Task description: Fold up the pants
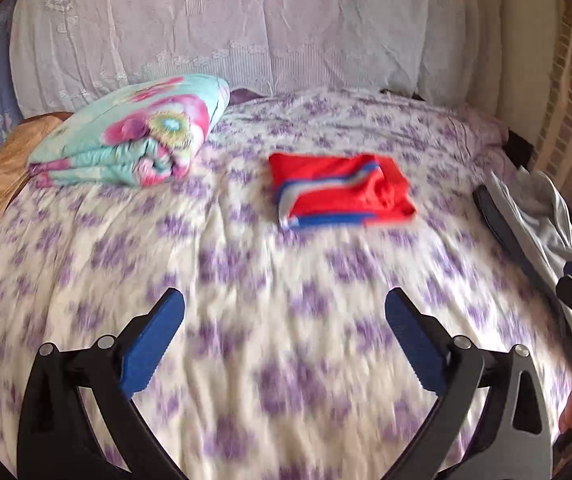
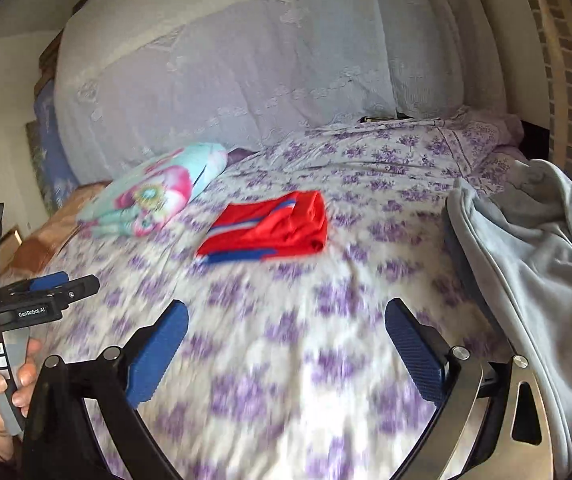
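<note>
Red pants (image 1: 342, 190): they lie in a small folded bundle in the middle of the frame, on the bed (image 1: 245, 320) with the purple flower sheet. Nothing touches them.
Left gripper (image 1: 284, 300): its jaws stand wide apart with nothing between them. It is low in the frame, well apart from the pants.
Right gripper (image 2: 286, 312): its jaws are wide apart too, and empty.
Grey cloth (image 2: 534, 264): it lies heaped at the right side of the frame, just beside the right gripper. It may be another pair of pants, but I cannot tell.
Risk, wrong grab: if the jaws close on the sheet under a cloth, the sheet could lift with it and pull the red bundle open.
Risk, bump: the two grippers are near each other, so a fast move could knock them together.
Risk, loose fold: the red bundle looks soft and bumpy on its right side, so a nudge could undo it.
Hard to see: both views are blurry low in the frame, so the sheet there is smeared.
Cut off: the grey cloth runs out of the frame, so its shape is not known.
Hand (image 2: 1, 388): only part shows at the lower left, holding the other handle.
Flowery blanket (image 1: 133, 136): it sits folded at the upper left, out of the way.
</note>
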### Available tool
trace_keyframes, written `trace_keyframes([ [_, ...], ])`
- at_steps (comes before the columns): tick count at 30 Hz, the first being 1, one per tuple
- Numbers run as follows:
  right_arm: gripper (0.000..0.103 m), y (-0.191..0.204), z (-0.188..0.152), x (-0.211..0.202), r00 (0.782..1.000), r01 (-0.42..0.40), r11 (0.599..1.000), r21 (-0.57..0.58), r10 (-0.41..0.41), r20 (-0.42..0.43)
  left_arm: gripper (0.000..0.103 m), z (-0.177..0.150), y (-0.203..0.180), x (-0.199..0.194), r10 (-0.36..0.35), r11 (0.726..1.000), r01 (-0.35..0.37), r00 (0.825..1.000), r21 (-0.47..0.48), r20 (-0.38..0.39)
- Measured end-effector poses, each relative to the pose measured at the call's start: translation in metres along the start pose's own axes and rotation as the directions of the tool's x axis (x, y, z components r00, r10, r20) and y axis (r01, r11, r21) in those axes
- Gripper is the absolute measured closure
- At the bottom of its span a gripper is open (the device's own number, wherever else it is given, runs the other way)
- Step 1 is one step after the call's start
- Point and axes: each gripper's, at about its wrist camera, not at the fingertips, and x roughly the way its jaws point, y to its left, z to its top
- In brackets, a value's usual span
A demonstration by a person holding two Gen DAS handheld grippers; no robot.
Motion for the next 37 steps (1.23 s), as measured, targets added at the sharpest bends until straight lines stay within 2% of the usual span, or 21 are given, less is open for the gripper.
trace_keyframes([
  [5,0.004,0.011,-0.045,-0.05,1.0,-0.012,0.998,-0.062,0.011,-0.009,0.005,-0.054,-0.004,-0.039,0.005,1.0,-0.005,1.0,-0.015,-0.008],
  [8,0.004,0.014,-0.059,-0.068,1.0,-0.01,0.998,-0.059,0.009,-0.006,0.005,-0.073,-0.011,-0.059,0.048,0.999,-0.048,0.999,0.005,-0.004],
  [10,0.004,0.019,-0.066,-0.078,1.0,0.015,0.998,-0.065,-0.015,0.003,0.005,-0.081,-0.015,-0.074,0.121,0.992,-0.122,0.992,0.028,0.041],
  [13,0.004,0.026,-0.077,-0.093,0.999,0.046,0.995,-0.091,-0.044,0.028,0.005,-0.088,-0.022,-0.089,0.223,0.972,-0.228,0.97,0.051,0.092],
  [19,0.004,0.031,-0.085,-0.109,0.998,0.051,0.995,-0.089,-0.047,0.041,0.005,-0.09,-0.021,-0.108,0.209,0.977,-0.213,0.972,0.029,0.108],
  [23,0.004,0.03,-0.087,-0.116,0.997,0.062,0.995,-0.084,-0.057,0.054,0.005,-0.093,-0.029,-0.114,0.234,0.969,-0.243,0.962,0.05,0.142],
  [26,0.004,0.03,-0.09,-0.118,0.997,0.068,0.994,-0.08,-0.064,0.052,0.005,-0.094,-0.035,-0.117,0.187,0.978,-0.198,0.971,0.067,0.146],
  [29,0.004,0.03,-0.093,-0.119,0.997,0.069,0.994,-0.083,-0.066,0.046,0.005,-0.095,-0.038,-0.122,0.198,0.974,-0.214,0.965,0.076,0.174],
  [37,0.004,0.026,-0.093,-0.119,0.997,0.071,0.995,-0.07,-0.069,0.04,0.005,-0.093,-0.035,-0.121,0.226,0.969,-0.239,0.961,0.066,0.157],
])
